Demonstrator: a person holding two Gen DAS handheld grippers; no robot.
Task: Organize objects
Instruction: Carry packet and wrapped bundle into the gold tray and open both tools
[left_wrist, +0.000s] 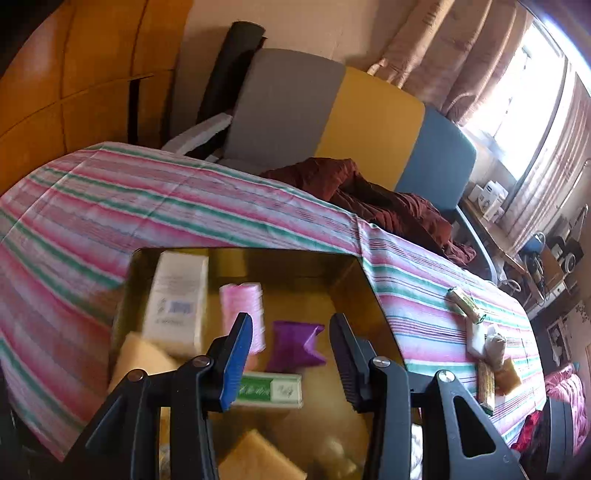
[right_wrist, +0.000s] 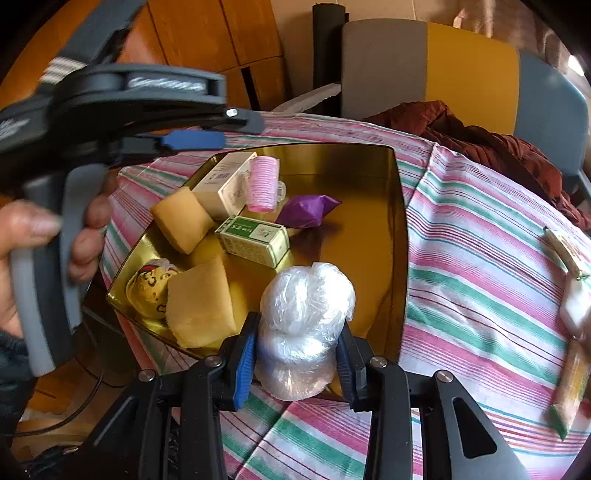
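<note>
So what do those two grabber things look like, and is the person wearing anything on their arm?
Both grabbers are black plastic clamps with silver bolts. The right gripper has ribbed blue pads, and so does the left gripper. Seen from the side, the left one has a grey trigger handle and white lettering too blurred to read. A dark sleeve shows at the person's wrist.

bg: striped tablecloth (right_wrist: 480, 280) lower right | maroon garment (right_wrist: 480, 144) upper right | grey-yellow-blue chair back (left_wrist: 332, 110) top centre | curtains (left_wrist: 461, 55), possibly pink, upper right
</note>
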